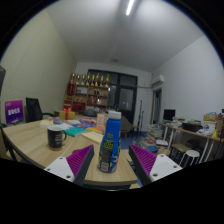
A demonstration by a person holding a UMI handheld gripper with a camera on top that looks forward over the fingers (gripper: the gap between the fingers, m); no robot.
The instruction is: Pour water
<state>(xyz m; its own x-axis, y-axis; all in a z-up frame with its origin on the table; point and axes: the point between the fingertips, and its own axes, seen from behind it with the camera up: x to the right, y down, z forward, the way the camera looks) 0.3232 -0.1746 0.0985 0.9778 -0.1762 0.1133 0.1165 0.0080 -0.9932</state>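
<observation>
The claw (110, 160) is held low over a wooden bench (30, 140), its two fingers spread to either side of a plastic bottle (110, 142); the purple pads (78, 160) face inward toward it. The bottle stands upright between the fingers — white cap on top, blue label round the body — and whether the pads actually press on its sides cannot be told; it seems to rest on the bench edge on its own.

To the left of the bottle, a little further along the bench, sits a dark mug (56, 136) with a pale band on it; it is apart from the bottle and outside the left finger. Beyond them the bench carries papers and small items too small to name.

Further back a shelf unit (92, 95) stands against the far wall by a dark window; a second desk (195, 135) with clutter stands off to the right; a ceiling light strip (130, 7) glows overhead.
</observation>
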